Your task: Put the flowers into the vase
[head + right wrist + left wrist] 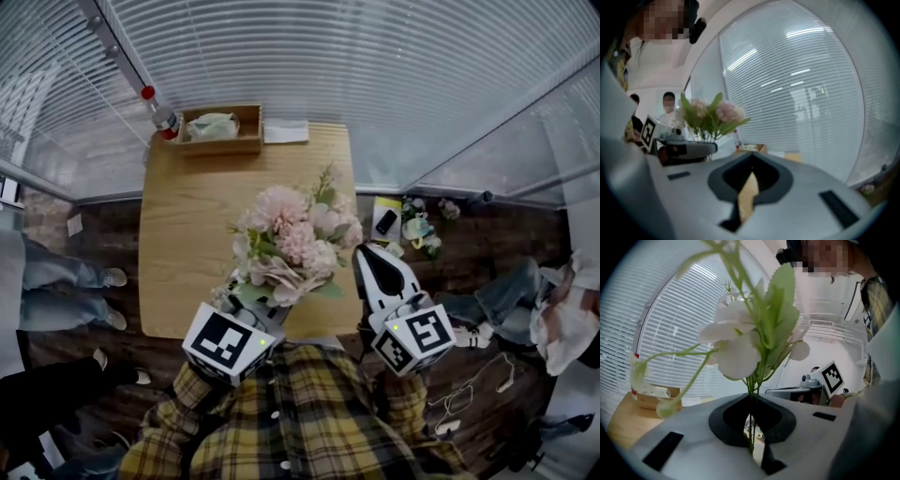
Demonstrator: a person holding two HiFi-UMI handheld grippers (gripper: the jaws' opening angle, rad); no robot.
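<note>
One shallow wooden box (223,146) holds a crumpled pale wad (212,125). The left gripper (751,427) pinches the green stems (751,394) of a pink-and-white flower bouquet (292,239); the right gripper (747,187) has its jaws pressed together, empty.

wooden table (192,220) with box (225,145), paper (286,132)

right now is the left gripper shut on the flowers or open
Shut: the left gripper grips the flowers by their green stems, jaws closed.

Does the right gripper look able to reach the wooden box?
Probably: right gripper is empty; flowers in the left gripper crowd its line to the wooden box, but table beside them is bare.
</note>
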